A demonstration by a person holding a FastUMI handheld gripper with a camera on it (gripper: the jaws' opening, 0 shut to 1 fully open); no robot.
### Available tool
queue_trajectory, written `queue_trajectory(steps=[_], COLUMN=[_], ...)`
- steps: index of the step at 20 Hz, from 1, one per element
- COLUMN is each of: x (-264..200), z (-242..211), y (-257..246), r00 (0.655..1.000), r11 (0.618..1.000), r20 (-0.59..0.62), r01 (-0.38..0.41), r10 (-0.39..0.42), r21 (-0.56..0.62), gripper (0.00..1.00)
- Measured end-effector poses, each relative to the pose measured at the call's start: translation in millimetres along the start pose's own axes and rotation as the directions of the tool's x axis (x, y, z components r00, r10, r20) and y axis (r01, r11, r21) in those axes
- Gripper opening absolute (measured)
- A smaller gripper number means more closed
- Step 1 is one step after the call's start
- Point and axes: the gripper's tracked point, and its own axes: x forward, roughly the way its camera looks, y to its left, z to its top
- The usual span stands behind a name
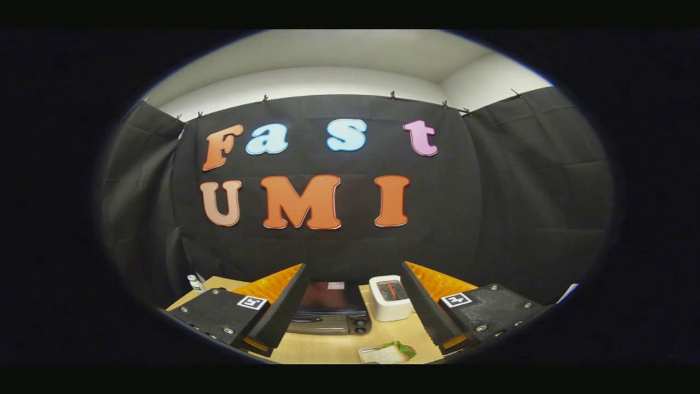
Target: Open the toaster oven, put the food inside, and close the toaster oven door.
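In the gripper view, you had the whole job ahead of you, as far as the scene let me judge. The toaster oven point(331, 309) sat on the wooden table point(328, 347) beyond the fingers, seen through the gap between them and closer to the left one; its door looked closed, though the angle from above made that hard to confirm. The food point(389, 353), what looked like a sandwich with a green leaf, lay on the table in front of the oven, low between the fingers and nearer the right one, not inside anything. So opening the door, loading the food and closing the door all remained.

Your gripper point(353, 287) was released: the two fingers point(281, 312) stood wide apart, held above the table, gripping nothing and touching nothing.

A white toaster point(389, 298) stood just right of the oven, tucked against the inner edge of the right finger from this angle. A small white bottle point(195, 283) stood beyond the left finger, on its outer side, by the table's far corner.
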Motion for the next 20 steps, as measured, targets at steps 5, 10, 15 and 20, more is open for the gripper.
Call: queue_trajectory(steps=[5, 10, 15, 20], x=[27, 55, 87, 117], z=[-35, -85, -141, -200], y=[48, 83, 111, 124], r00=[0.997, 0.992, 0.988, 0.984], r11=[0.998, 0.996, 0.996, 0.998], r20=[-0.040, -0.089, -0.125, -0.169], r01=[-0.061, -0.086, -0.085, -0.063], r10=[0.060, 0.085, 0.085, 0.057], r21=[-0.014, -0.003, 0.008, -0.030], gripper=[0.99, 0.99, 1.00, 0.99])
